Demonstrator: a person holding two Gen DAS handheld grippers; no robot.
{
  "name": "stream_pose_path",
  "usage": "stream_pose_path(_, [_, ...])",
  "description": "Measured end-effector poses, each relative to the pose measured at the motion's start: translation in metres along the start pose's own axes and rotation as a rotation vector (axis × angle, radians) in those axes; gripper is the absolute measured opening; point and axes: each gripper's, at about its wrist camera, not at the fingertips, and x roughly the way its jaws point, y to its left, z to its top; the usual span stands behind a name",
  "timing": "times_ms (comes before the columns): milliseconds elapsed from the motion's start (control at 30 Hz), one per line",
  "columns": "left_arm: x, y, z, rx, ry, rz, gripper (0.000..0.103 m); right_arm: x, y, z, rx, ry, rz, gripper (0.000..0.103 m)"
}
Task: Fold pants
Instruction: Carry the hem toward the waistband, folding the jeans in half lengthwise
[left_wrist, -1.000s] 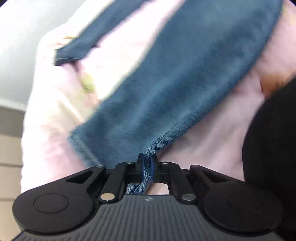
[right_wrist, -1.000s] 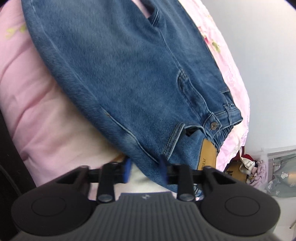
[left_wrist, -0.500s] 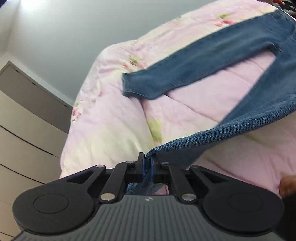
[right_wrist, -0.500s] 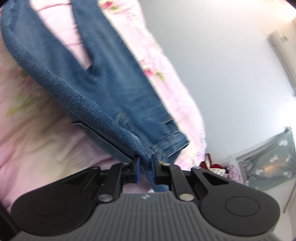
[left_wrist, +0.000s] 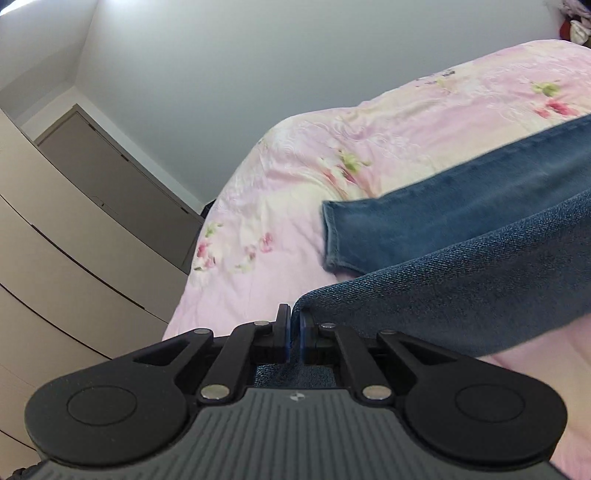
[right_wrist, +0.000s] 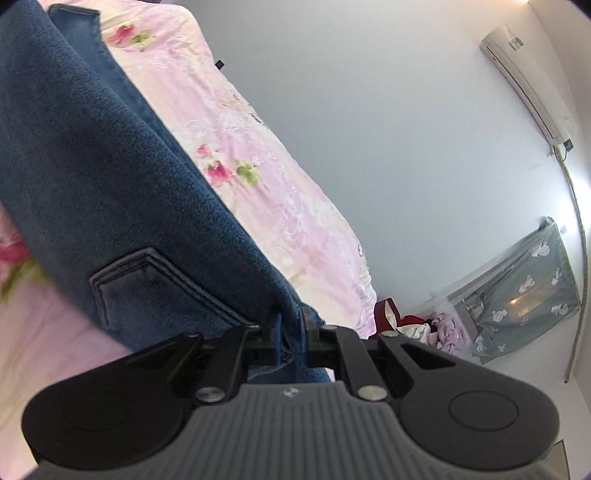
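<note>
Blue denim pants lie on a pink flowered bed cover. My left gripper is shut on the hem end of the near leg and holds it raised above the bed; the far leg lies flat beyond it, its hem end to the left. My right gripper is shut on the waist end of the pants, near a back pocket, and holds it lifted over the bed cover.
A beige wardrobe stands left of the bed. A grey wall lies behind. In the right wrist view a pile of clothes, a covered rack and an air conditioner stand past the bed's end.
Both grippers have lifted and swung their ends of the pants up, carrying the near leg toward the far leg. The right jaws closed from open onto the waist.
</note>
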Motion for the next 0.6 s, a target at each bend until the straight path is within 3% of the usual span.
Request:
stream_pose_path(200, [0.058,-0.012,0.055,0.03,0.007,0.064,0.005,0.061,-0.006,0.033,0.018,0.039,-0.031,0.002])
stream_pose_path(400, [0.126,-0.052,0.103,0.101,0.045,0.107,0.005,0.14,-0.002,0.06,0.03,0.109,-0.034,0.001])
stream_pose_path(600, [0.188,-0.086,0.137,0.112,0.083,0.144,0.005,0.209,0.014,0.077,0.014,0.148,-0.047,0.0])
